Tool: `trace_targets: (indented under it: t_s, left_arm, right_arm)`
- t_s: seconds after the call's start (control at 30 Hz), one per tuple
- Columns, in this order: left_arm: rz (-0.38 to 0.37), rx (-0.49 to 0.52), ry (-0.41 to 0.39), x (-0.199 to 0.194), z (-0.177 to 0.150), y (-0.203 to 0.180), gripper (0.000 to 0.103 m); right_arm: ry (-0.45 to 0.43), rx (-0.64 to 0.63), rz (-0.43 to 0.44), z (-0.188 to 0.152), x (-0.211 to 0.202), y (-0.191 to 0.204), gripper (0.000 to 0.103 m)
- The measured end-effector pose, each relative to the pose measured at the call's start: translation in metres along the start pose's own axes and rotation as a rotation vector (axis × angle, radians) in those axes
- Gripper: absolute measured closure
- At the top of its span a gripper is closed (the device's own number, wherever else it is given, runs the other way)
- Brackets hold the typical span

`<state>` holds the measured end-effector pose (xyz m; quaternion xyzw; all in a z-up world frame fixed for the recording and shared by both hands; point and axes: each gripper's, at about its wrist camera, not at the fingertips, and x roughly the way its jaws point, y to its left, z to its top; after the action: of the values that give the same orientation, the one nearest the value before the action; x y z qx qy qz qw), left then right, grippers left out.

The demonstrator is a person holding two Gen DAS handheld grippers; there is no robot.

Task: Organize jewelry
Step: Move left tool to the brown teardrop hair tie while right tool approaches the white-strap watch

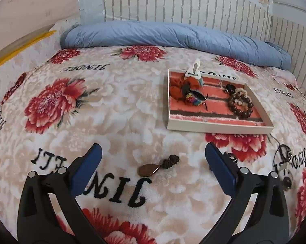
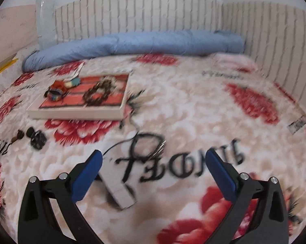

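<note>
Since both the left claw (image 1: pixel 153 158) and right claw (image 2: pixel 154 163) hang wide open, that small pendant (image 1: pixel 150 168) could sink into the fuzzy blanket (image 1: pixel 116 105) and slip the pinch.

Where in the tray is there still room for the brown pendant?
The tray has bare room along its near edge and in the middle strip between the colourful bangle and the wooden bead bracelets. The far left corner is crowded with orange fabric pieces. The pendant lies on the blanket between the open left gripper fingers.
</note>
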<state>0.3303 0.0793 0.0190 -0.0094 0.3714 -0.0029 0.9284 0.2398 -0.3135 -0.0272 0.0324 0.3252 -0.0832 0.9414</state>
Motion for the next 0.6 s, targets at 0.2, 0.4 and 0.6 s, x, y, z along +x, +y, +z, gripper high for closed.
trace_targets:
  t_s: [0.2,0.4,0.6]
  left_arm:
    - [0.012,0.032,0.065,0.035,-0.016,0.005,0.005]
    - [-0.024,0.015,0.122,0.062,-0.025,0.006,0.005]
    - [0.039,0.113,0.092,0.070,-0.034,-0.009,0.005]
  right_arm:
    - [-0.007,-0.028,0.015,-0.007,0.004,0.013,0.004]
    - [0.037,-0.095,0.012,-0.012,0.018,0.030,0.004]
    - [0.087,-0.160,-0.031,-0.021,0.030,0.041,0.006]
